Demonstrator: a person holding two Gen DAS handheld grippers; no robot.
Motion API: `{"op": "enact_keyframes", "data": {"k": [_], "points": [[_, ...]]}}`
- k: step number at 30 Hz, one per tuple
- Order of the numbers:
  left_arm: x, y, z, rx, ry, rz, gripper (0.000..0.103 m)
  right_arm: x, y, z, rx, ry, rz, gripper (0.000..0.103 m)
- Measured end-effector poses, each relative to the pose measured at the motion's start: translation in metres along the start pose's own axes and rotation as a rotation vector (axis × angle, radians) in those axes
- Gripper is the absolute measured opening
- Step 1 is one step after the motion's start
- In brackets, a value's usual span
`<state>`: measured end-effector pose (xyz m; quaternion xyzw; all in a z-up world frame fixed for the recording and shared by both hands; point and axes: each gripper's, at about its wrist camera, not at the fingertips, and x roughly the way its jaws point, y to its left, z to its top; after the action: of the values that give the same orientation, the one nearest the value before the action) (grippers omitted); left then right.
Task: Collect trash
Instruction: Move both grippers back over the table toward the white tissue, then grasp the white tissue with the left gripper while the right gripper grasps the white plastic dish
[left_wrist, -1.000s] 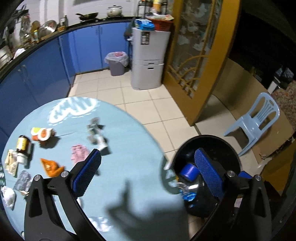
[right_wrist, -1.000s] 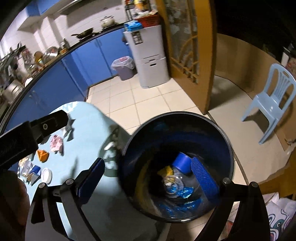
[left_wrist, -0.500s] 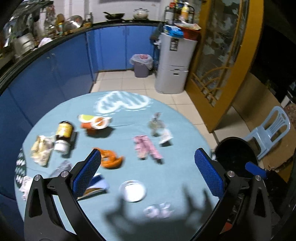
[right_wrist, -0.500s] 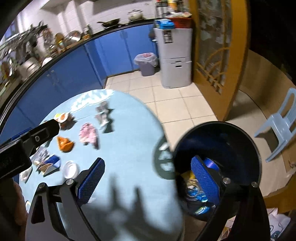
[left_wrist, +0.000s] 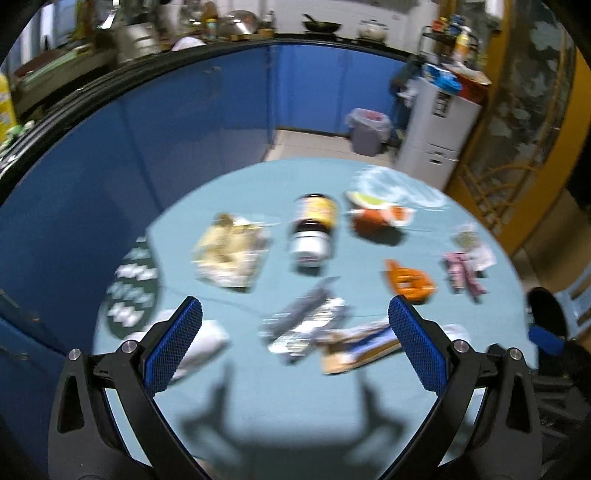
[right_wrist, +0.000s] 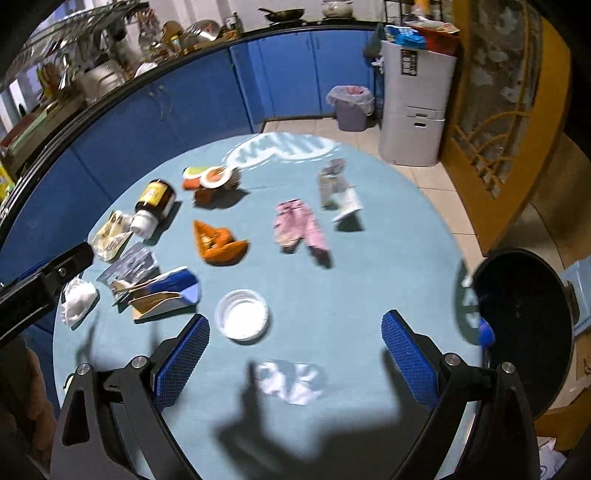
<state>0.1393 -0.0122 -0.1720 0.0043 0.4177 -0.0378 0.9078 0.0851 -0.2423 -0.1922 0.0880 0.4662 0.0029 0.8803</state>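
Trash lies scattered on a round light-blue table (right_wrist: 388, 258): a brown bottle (right_wrist: 153, 203), an orange wrapper (right_wrist: 219, 242), a pink wrapper (right_wrist: 299, 229), a white lid (right_wrist: 242, 314), a blue-and-tan carton (right_wrist: 166, 291), a clear wrapper (right_wrist: 290, 380) and a white tissue (right_wrist: 77, 299). The black bin (right_wrist: 524, 332) stands at the table's right edge. My right gripper (right_wrist: 295, 358) is open and empty above the table's near side. My left gripper (left_wrist: 293, 350) is open and empty above a silver wrapper (left_wrist: 303, 321); the bottle (left_wrist: 314, 229) lies beyond it.
Blue cabinets (right_wrist: 184, 107) curve behind the table under a cluttered counter. A grey lined bin (right_wrist: 352, 107) and a white drawer unit (right_wrist: 415, 107) stand on the tiled floor behind. A wooden door (right_wrist: 513, 110) is at right. The left gripper's arm (right_wrist: 37, 288) crosses the right view's left edge.
Both grippers have swung left from over the black bin to over the table. Both have stayed open and empty.
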Motion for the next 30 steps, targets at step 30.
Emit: {"op": "enact_keyframes", "data": {"k": [30], "points": [[0.055,0.086,-0.043,-0.073,0.137,0.101,0.083,0.051,0.055,-0.004,-0.061,0.104,-0.051,0.055]]}}
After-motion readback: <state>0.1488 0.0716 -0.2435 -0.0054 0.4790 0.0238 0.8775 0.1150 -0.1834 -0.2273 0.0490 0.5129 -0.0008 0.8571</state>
